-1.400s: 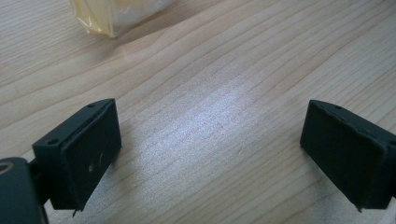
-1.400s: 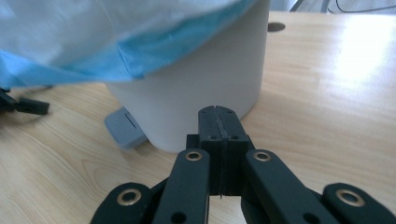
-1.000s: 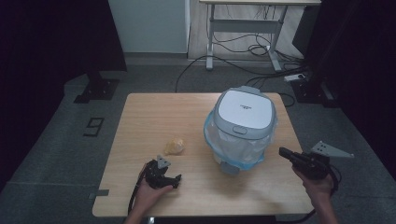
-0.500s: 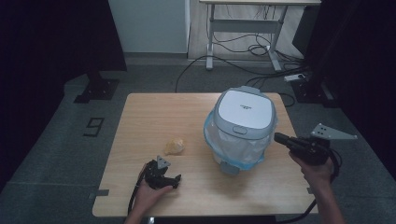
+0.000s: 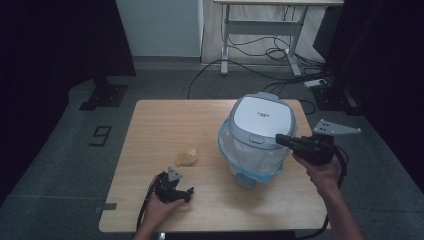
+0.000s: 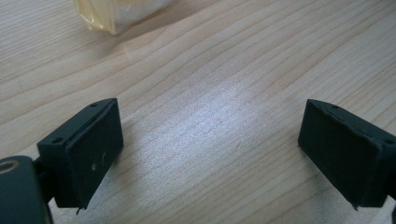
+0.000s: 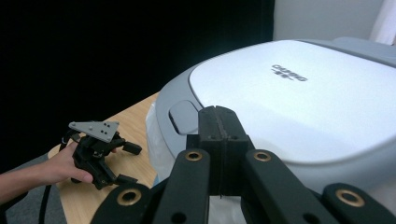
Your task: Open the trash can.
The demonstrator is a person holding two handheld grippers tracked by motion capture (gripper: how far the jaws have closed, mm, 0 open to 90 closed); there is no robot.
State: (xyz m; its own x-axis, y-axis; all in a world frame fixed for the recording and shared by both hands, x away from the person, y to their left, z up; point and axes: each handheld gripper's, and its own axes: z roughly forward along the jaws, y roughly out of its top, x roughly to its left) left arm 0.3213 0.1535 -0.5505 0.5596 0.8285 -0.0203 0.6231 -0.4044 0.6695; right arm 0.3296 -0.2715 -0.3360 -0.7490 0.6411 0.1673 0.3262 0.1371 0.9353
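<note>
- Where the wooden table (image 5: 150, 125) is seen from the high view, a lidded bin (image 5: 256, 135) lined with a translucent bag is placed on its right half, with a grey-and-white lid (image 5: 261, 119) closed on top.
- The right gripper (image 5: 284, 141) is held by the right hand (image 5: 322, 167) at the bin's right side, its tips just beside the lid's front rim.
- In the right gripper view, the jaws are seen pressed together with nothing between them, close to the lid's push-button (image 7: 183, 116); whether they touch the lid cannot be told.
- The left gripper (image 5: 182, 191) is held low over the table near its front edge by the left hand (image 5: 160, 207).
- In the left gripper view, its jaws are seen spread wide apart over bare wood.
- A small crumpled yellow wrapper (image 5: 186, 156) is seen lying on the table, between the left gripper and the bin, apart from both.
</note>
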